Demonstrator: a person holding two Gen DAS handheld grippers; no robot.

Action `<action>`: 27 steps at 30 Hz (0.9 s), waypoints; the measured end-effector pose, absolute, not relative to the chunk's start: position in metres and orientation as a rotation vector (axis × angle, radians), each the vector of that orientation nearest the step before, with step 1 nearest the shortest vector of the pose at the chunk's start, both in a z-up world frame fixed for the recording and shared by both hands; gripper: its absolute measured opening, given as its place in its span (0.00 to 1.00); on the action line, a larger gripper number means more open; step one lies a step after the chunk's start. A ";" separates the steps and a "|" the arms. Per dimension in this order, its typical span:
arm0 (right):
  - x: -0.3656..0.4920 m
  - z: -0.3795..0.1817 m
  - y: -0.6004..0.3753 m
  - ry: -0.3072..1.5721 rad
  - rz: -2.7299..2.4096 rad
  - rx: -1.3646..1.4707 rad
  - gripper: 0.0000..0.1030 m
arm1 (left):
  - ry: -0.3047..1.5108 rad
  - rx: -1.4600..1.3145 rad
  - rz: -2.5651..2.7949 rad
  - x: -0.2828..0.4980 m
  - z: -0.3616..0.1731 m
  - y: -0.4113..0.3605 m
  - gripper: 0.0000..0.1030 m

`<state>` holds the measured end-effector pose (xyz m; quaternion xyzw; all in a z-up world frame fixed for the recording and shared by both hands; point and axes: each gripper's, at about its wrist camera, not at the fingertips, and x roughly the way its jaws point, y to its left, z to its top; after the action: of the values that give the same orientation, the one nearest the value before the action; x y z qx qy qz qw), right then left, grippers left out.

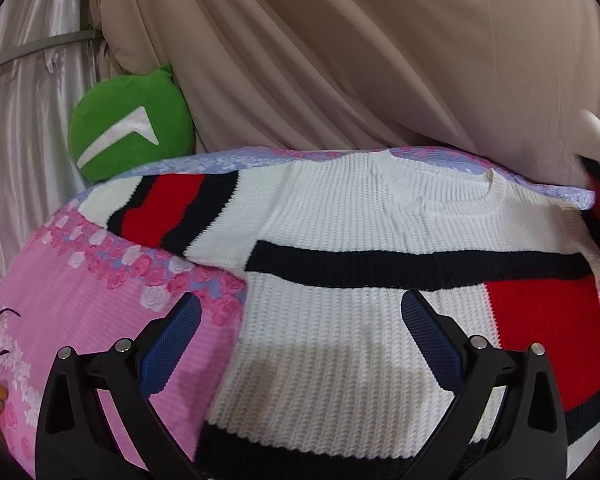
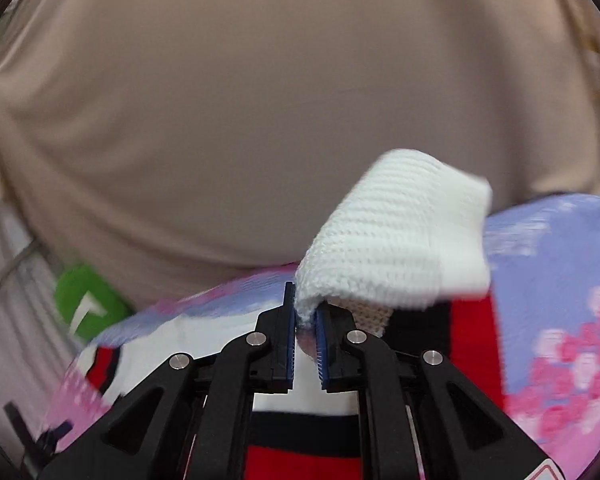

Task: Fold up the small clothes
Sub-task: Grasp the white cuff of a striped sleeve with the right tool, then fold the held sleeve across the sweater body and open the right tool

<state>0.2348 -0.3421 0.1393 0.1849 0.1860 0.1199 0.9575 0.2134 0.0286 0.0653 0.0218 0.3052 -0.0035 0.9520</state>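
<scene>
Meanwhile, the right gripper (image 2: pixel 305 320) pinches a sleeve while the left gripper (image 1: pixel 300 328) hangs spread.

Flat on the pink floral bedspread (image 1: pixel 60 312), the knit sweater (image 1: pixel 340 232) fills the centre of the left view under wide-apart blue pads (image 1: pixel 172 344); in the right view the white cuff (image 2: pixel 392 232) is lifted, clamped between closed fingers. Upper left sits a green cushion (image 1: pixel 128 136).

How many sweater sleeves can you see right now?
2. One sleeve lies spread flat on the pink bedspread, left of the sweater body. The other sleeve's white cuff is lifted, pinched in the right gripper. The left gripper hovers open.
</scene>
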 end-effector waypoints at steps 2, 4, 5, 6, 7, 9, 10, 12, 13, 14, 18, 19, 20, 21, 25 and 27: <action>0.258 0.125 -0.264 0.461 0.390 0.277 0.19 | 0.657 0.010 -0.036 0.222 0.063 0.026 0.95; 0.266 0.110 -0.218 0.502 0.412 0.177 0.29 | 0.701 -0.007 -0.076 0.231 0.059 0.022 0.95; 0.264 0.103 -0.204 0.504 0.401 0.131 0.31 | 0.720 -0.004 -0.079 0.234 0.057 0.021 0.95; 0.261 0.099 -0.203 0.497 0.386 0.117 0.32 | 0.732 -0.002 -0.084 0.237 0.055 0.021 0.95; 0.258 0.097 -0.209 0.490 0.369 0.127 0.37 | 0.734 0.000 -0.095 0.239 0.054 0.021 0.95; 0.244 0.094 -0.240 0.470 0.312 0.193 0.48 | 0.744 -0.001 -0.103 0.245 0.052 0.023 0.95; 0.239 0.092 -0.257 0.463 0.276 0.230 0.53 | 0.753 -0.011 -0.120 0.250 0.051 0.024 0.95; 0.226 0.083 -0.294 0.466 0.184 0.303 0.57 | 0.799 -0.055 -0.137 0.263 0.045 0.028 0.95; 0.220 0.076 -0.313 0.477 0.137 0.335 0.58 | 0.820 -0.088 -0.153 0.270 0.043 0.030 0.95; 0.220 0.072 -0.327 0.488 0.102 0.358 0.58 | 0.843 -0.125 -0.169 0.278 0.040 0.031 0.95; 0.209 0.047 -0.373 0.531 0.006 0.475 0.62 | 0.864 -0.212 -0.148 0.308 0.034 0.033 0.95; 0.211 0.042 -0.379 0.540 0.003 0.502 0.66 | 0.867 -0.235 -0.145 0.317 0.032 0.032 0.95; 0.211 0.038 -0.389 0.550 0.004 0.521 0.68 | 0.866 -0.249 -0.142 0.325 0.029 0.032 0.95; 0.213 0.033 -0.392 0.561 0.006 0.530 0.68 | 0.869 -0.257 -0.128 0.331 0.026 0.032 0.95; 0.234 0.017 -0.385 0.621 0.030 0.528 0.69 | 0.920 -0.307 -0.122 0.351 0.008 0.029 0.83; 0.238 0.015 -0.378 0.641 0.041 0.501 0.64 | 0.886 -0.272 -0.131 0.350 0.011 0.025 0.50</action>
<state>0.2379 -0.3775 0.0146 0.2434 0.3117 0.0199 0.9183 0.3499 0.0246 0.0110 -0.1312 0.4272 -0.0632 0.8924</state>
